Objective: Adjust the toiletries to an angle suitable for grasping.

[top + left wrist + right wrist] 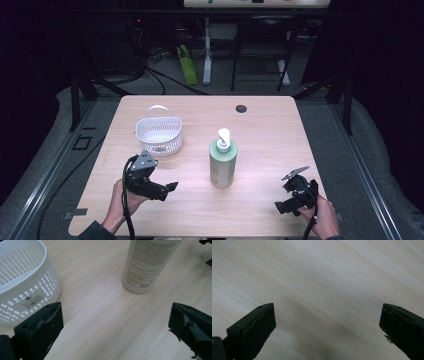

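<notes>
One white slotted basket (159, 135) sits at ten o'clock on the table (270, 130), nothing visible inside. The left gripper (172, 187) gapes wide. One green pump bottle (223, 162) stands centre. At four o'clock, the right gripper (278, 207) gapes wide, empty.

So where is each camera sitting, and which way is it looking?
High view: sits above the person's side, looking forward and down at the table with the basket and bottle; both hands hold the left gripper and right gripper.
Left gripper view: rides on the left gripper, looking along its wide-apart jaws at basket and bottle.
Right gripper view: rides on the right gripper, looking down at bare tabletop between wide-apart jaws.
Shared: the high and left gripper views both show basket and bottle.
</notes>
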A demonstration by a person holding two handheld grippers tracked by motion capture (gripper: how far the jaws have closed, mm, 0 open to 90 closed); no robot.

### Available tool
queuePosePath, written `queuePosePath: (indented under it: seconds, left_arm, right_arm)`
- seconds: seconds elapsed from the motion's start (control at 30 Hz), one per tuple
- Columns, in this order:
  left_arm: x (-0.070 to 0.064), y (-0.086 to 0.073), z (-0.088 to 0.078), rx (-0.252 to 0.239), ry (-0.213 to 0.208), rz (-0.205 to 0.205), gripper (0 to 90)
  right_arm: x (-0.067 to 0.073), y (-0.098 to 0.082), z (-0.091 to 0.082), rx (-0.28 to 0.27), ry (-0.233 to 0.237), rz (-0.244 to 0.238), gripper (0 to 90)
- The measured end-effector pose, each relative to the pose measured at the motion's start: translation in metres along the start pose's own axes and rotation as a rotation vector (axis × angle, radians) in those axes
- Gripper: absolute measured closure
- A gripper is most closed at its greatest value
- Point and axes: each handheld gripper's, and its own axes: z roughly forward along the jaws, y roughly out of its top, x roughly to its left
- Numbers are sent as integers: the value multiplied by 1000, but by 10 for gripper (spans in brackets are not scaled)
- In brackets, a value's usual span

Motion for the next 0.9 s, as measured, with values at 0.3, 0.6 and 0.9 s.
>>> queuePosePath:
  seconds: [0.3, 0.6, 0.9]
  left_arm:
    - [-13, 28, 13, -42, -33, 55, 0]
    - [-22, 48, 28, -65, -71, 85, 0]
    - [-32, 65, 47, -93, -98, 100, 0]
  right_arm:
    - [-1, -1, 0, 4, -3, -1, 2]
    - [-1, -1, 0, 5, -2, 3, 2]
    - [-1, -1, 0, 5, 4, 4, 3]
